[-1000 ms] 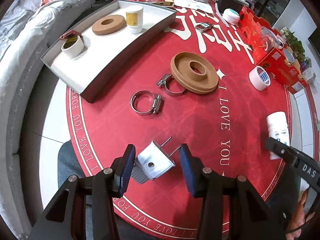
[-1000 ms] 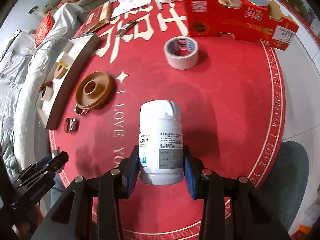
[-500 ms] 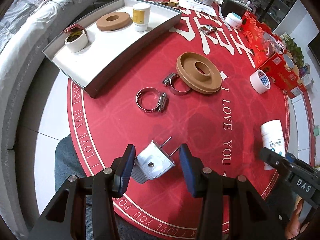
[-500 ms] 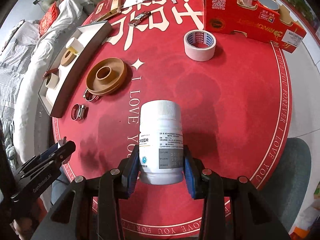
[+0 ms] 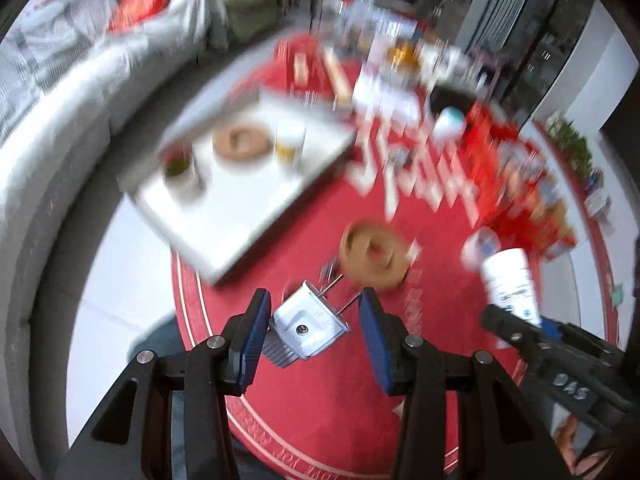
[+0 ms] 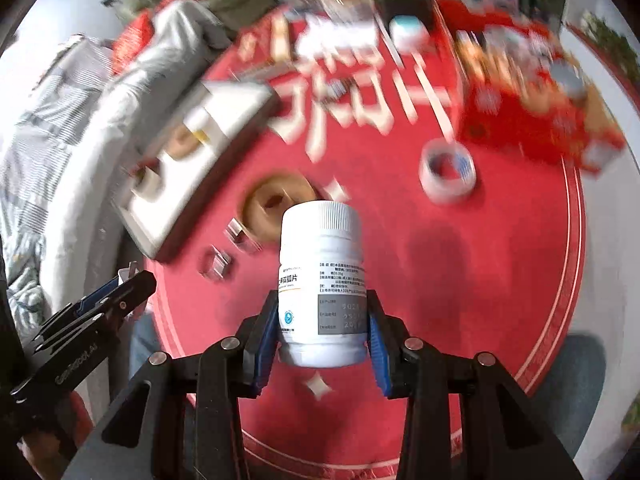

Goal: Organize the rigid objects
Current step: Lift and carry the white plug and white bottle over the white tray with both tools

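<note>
My left gripper (image 5: 312, 320) is shut on a silver plug adapter (image 5: 306, 326) with its two prongs pointing forward, held above the red round table. My right gripper (image 6: 323, 324) is shut on a white pill bottle (image 6: 322, 284), upright, also lifted; the bottle shows in the left wrist view (image 5: 510, 280) too. The grey tray (image 5: 248, 208) lies ahead left, holding a tape roll (image 5: 180, 172), a brown ring (image 5: 240, 142) and a small white jar (image 5: 289, 145). Both views are motion-blurred.
A brown disc (image 5: 374, 256) and metal hose clamps (image 6: 218, 264) lie on the red cloth between me and the tray. A white tape roll (image 6: 448, 174) and red cartons (image 6: 532, 112) stand to the right. A grey sofa (image 5: 60, 120) runs along the left.
Both grippers have risen and swung forward toward the tray, each carrying its object. The table items now look farther below and blurred.
</note>
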